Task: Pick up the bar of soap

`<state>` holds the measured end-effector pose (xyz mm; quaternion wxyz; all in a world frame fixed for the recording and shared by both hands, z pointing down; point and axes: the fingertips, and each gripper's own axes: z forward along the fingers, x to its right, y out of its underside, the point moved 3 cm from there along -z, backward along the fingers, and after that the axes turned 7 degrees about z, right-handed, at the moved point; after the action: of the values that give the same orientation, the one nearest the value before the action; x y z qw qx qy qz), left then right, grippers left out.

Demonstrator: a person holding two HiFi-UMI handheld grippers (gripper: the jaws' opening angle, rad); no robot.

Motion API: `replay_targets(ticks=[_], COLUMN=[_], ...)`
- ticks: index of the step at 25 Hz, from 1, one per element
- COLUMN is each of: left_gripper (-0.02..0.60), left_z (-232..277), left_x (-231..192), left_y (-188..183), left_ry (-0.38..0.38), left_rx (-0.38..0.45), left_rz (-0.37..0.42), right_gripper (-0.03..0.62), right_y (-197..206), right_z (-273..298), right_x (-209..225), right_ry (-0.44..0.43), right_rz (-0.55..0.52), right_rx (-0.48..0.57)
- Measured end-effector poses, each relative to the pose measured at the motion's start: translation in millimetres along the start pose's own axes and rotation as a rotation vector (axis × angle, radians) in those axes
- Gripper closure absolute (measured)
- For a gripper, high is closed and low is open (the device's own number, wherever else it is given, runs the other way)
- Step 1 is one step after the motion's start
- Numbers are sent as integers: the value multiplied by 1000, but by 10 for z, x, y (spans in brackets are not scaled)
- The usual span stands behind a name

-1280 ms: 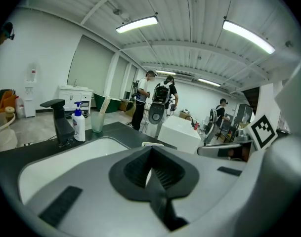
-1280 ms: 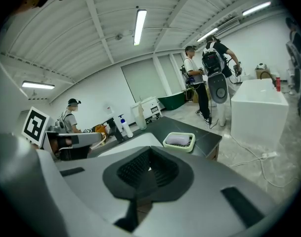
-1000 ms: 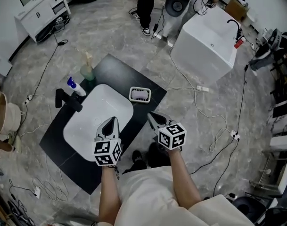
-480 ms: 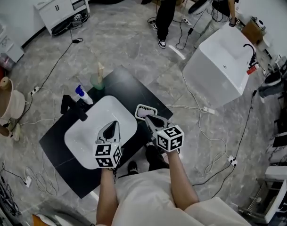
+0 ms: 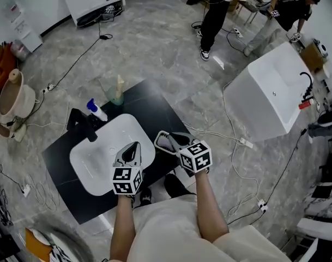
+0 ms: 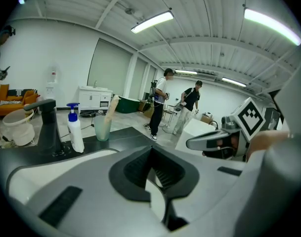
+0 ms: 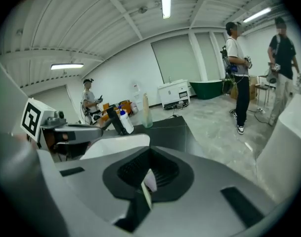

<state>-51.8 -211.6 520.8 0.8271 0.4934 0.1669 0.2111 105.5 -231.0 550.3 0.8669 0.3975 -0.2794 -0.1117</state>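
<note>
Black slab (image 5: 155,105) on the grey floor, with a white basin (image 5: 95,160) set into it. Black faucet (image 5: 81,121), blue-pump bottle (image 5: 96,109) and green cup (image 5: 116,95) sit along the basin's far edge.

Left gripper (image 5: 134,144) hangs over the near right part of the basin. Fingertips together, nothing between them; only white basin shows through the slit behind the tips.

Right gripper (image 5: 168,139) is over the soap dish (image 5: 156,141), which sits on the slab just right of the basin. Fingertips together, not clamped on anything I can see. A pale sliver (image 7: 150,180) shows through the gap behind the tips; can't tell if it's soap or dish.

Bar of soap (image 5: 164,143) is in the dish: pale, whitish, low block. It's mostly covered by the right gripper in the head view, so shape and edges aren't readable. Can't tell whether the tips touch it.
</note>
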Motion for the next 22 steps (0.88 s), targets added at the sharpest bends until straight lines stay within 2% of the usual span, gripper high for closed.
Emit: replay_targets(ticks=[8, 9, 16, 22], left_gripper=[575, 575, 575, 575], left_z=[194, 209, 222, 188], left_x=[172, 177, 288, 417], left_y=[103, 104, 152, 325], left_ry=[-44, -54, -117, -177], left_rx=[-22, -19, -9, -24], left_rz=[-51, -61, -125, -187], right_gripper=[585, 568, 553, 513], right_y=[248, 280, 382, 526], right_z=[196, 217, 273, 351], right_x=[55, 47, 62, 35], right_ry=[-52, -67, -136, -209], right_rz=[-214, -231, -344, -424], right_rx=[-217, -237, -345, -434])
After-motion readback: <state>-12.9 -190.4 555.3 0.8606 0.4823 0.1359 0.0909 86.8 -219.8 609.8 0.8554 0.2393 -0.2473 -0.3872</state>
